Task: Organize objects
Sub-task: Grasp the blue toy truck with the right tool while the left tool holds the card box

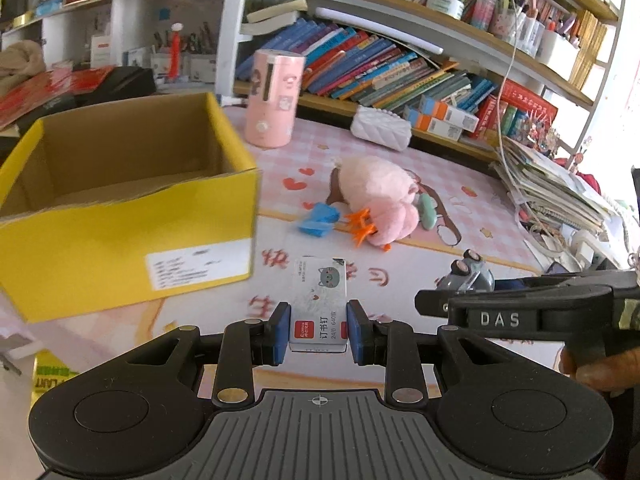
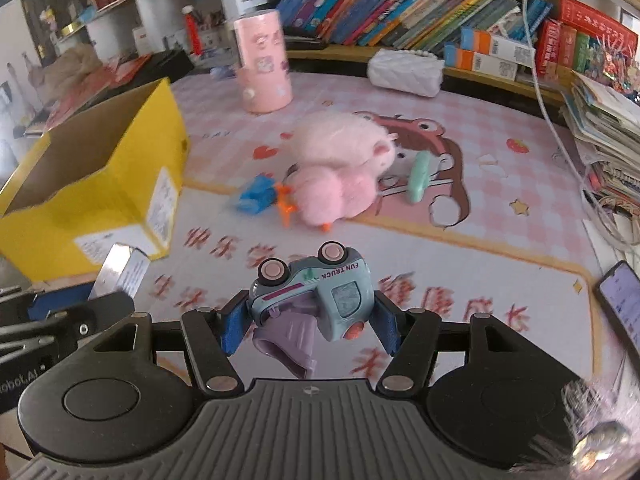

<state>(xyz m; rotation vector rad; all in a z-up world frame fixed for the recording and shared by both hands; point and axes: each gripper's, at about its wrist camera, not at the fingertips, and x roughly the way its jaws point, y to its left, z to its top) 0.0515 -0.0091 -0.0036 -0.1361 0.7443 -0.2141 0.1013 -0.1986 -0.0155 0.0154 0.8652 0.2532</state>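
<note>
I have the left hand-held gripper [image 1: 319, 330] clamped on a staple box [image 1: 319, 304], pinched by its long sides so it stays level. My right hand-held gripper [image 2: 307, 322] grips a toy truck [image 2: 316, 294] tipped wheels-up. Both hang just right of the yellow carton [image 1: 132, 236], probably their destination. The pink plush [image 2: 340, 168] lies beyond it.

Both wrist views look low and close across the desk toward bookshelves; shared: yellow box [image 1: 120, 208] [image 2: 100, 184], pink plush [image 1: 380, 200] [image 2: 340, 168].
</note>
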